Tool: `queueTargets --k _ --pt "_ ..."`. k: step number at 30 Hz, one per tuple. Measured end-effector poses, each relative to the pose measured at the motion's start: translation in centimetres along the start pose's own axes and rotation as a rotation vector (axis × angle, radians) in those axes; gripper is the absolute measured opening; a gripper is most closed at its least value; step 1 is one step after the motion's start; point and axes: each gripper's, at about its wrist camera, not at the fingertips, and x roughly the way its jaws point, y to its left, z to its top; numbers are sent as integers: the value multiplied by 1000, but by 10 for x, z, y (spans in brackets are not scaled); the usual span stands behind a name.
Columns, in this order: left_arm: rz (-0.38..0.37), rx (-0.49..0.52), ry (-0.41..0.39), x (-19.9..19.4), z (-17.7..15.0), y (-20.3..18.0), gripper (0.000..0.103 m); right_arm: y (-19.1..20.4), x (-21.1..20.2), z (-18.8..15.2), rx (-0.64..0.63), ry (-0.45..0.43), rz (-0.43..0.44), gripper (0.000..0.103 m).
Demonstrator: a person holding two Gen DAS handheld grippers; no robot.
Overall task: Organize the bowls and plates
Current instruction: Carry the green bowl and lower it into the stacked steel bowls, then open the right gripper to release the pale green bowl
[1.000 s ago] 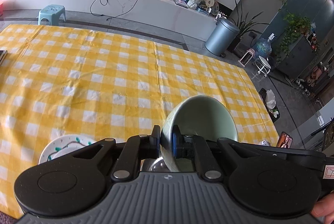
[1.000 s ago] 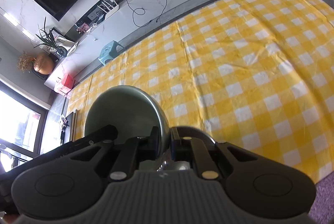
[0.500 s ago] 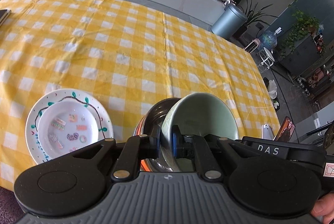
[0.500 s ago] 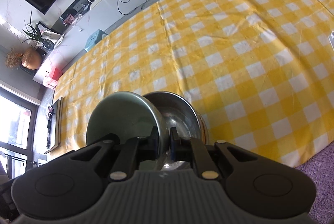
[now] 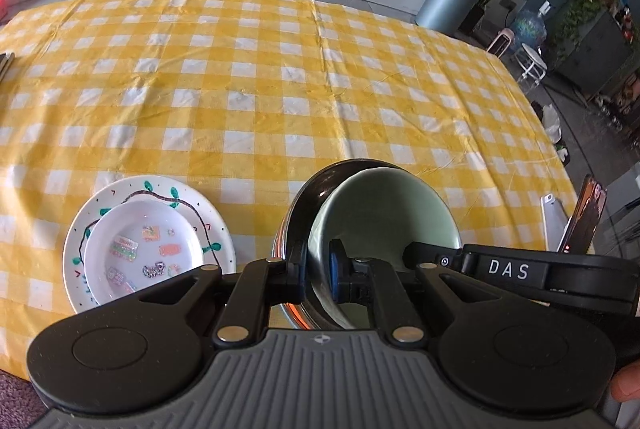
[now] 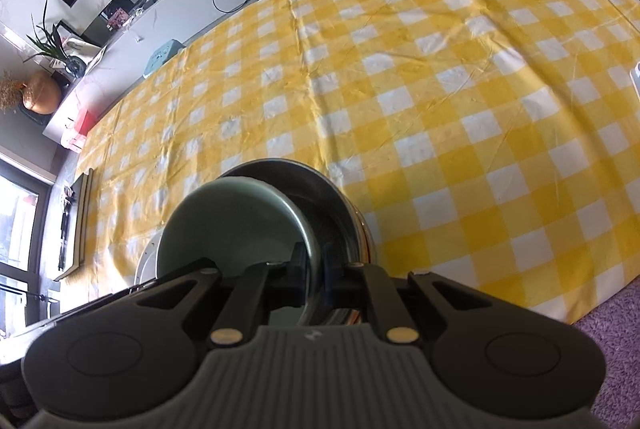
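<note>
A pale green bowl [image 5: 384,213] hangs tilted inside a wider steel bowl [image 5: 306,201] near the table's front edge. My left gripper [image 5: 318,269] is shut on the green bowl's left rim. In the right wrist view the same green bowl [image 6: 232,225] fills the lower left, and my right gripper [image 6: 316,275] pinches its opposite rim, the jaws still closing on it. The steel bowl [image 6: 340,209] shows behind and to the right of it. Left of the bowls, a white plate [image 5: 208,217] with a painted vine holds a small white dish [image 5: 140,249].
A yellow checked tablecloth [image 5: 280,89] covers the table. A phone on a stand [image 5: 586,217] and a white object [image 5: 554,219] stand at the table's right edge. A purple rug [image 6: 612,333] lies below the front edge. A dark flat object [image 5: 6,61] lies at the far left.
Both grippers have sunk with the green bowl between them. The steel bowl and the stacked plates have come into view, and the green bowl now sits within the steel bowl's rim.
</note>
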Motion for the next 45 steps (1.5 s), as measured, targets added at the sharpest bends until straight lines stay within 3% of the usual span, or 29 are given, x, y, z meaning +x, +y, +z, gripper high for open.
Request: queueTargets --k 13,17,31,33,35,39,41,45 --pt "24 46 14 2 3 -5 12 10 1 -1 -81 1 -50 6" --pt "39 63 6 1 4 -9 14 12 -5 1 -103 -34 -91 9" --pt "46 69 -56 -10 7 -8 14 11 -14 2 -97 -66 -47 11" --pt "39 66 -70 -13 6 -7 18 10 -16 2 -97 -77 -40 17" --pt "33 71 -106 -19 5 -8 27 9 -19 2 -84 -87 -13 33" --pt "23 76 -164 -30 6 -8 39 10 -21 1 -80 -96 4 38" --pt "13 60 -186 -35 8 -6 53 11 -23 1 -86 -106 8 44" --pt "2 41 -210 -39 7 2 64 13 -30 1 -98 -147 8 54"
